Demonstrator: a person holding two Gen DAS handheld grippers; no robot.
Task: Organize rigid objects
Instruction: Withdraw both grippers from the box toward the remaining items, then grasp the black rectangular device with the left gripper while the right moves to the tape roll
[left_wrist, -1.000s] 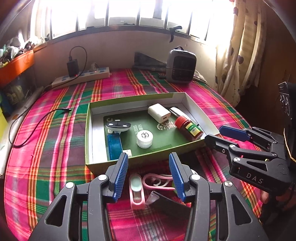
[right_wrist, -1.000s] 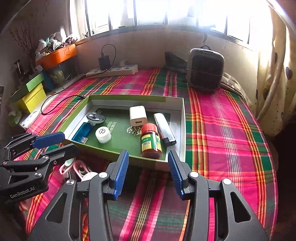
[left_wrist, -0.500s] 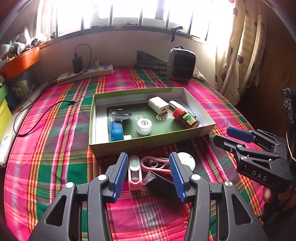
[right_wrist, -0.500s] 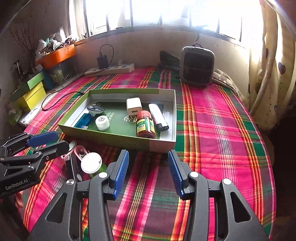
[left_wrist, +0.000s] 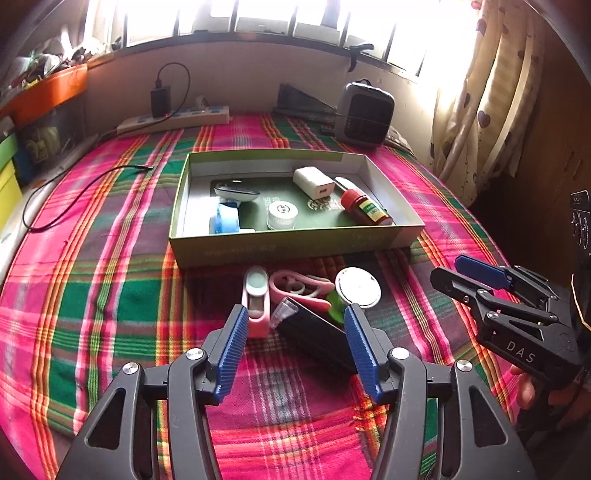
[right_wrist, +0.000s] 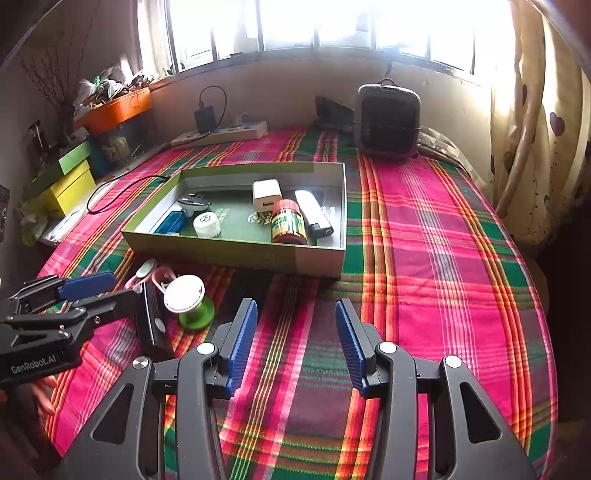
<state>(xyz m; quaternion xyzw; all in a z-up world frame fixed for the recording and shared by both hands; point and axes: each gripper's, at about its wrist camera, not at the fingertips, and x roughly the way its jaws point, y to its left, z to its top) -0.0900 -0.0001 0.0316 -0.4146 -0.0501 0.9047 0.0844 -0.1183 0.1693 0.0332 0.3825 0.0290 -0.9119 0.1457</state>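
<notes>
Both grippers hover low over the plaid bedcover (right_wrist: 424, 236), jaws spread wide and holding nothing: the left gripper (left_wrist: 295, 347) above a loose cluster in front of the green tray (left_wrist: 291, 249), the right gripper (right_wrist: 293, 343) over bare cloth. A curtained window wall stands behind, with a small heater (right_wrist: 387, 122) and power strip (left_wrist: 173, 122). The black case (left_wrist: 317, 338) lies between the left fingers, long axis slanting away leftward, beside a pink clip (left_wrist: 256, 299) and white-topped spool (left_wrist: 357, 288).
</notes>
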